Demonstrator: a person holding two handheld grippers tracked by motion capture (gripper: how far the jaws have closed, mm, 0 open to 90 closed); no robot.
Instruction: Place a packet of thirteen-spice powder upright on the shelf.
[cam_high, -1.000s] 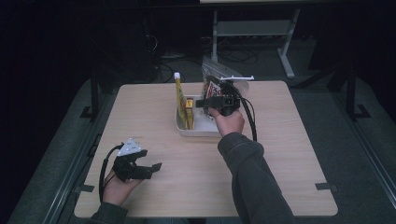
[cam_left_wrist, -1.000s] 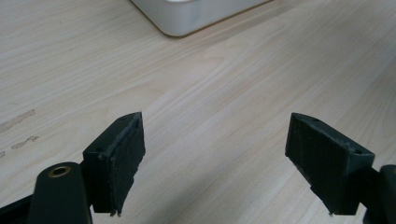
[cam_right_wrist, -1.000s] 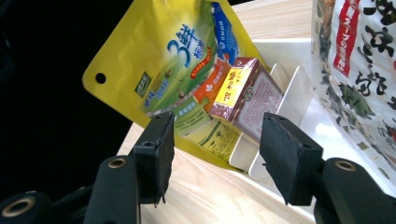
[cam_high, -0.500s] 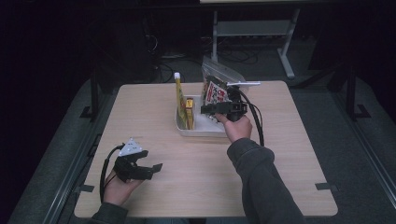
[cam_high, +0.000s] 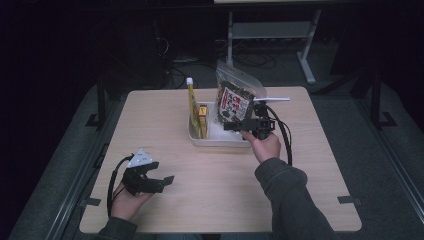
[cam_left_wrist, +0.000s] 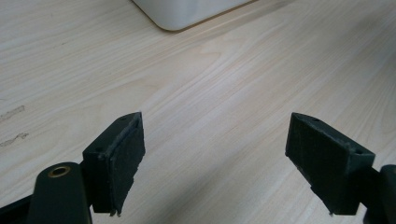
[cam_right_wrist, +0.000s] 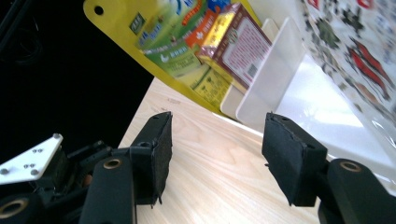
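A white bin (cam_high: 216, 141) stands at the table's middle with a tall yellow pouch (cam_high: 191, 102), a small yellow-and-maroon box (cam_high: 202, 120) and a clear snack bag (cam_high: 234, 97) upright in it. My right gripper (cam_high: 229, 126) hovers by the bin's near right corner, level and pointing left, open with nothing between its jaws. In the right gripper view, the pouch (cam_right_wrist: 177, 51), the box (cam_right_wrist: 238, 44), the bin's wall (cam_right_wrist: 266, 93) and the bag (cam_right_wrist: 355, 46) lie beyond the open right gripper (cam_right_wrist: 215, 130). My left gripper (cam_high: 162, 172) rests low at the front left, open over bare wood (cam_left_wrist: 215, 135).
The table's edge drops to a dark floor on all sides. A metal stand (cam_high: 270, 30) and cables lie beyond the far edge. The bin's corner (cam_left_wrist: 187, 11) appears ahead of the left gripper. The left gripper's grey plate (cam_right_wrist: 30, 158) is in the right gripper view.
My right gripper has drawn back from the snack bag toward the near side and a little lower, still open. The left hand has stayed put.
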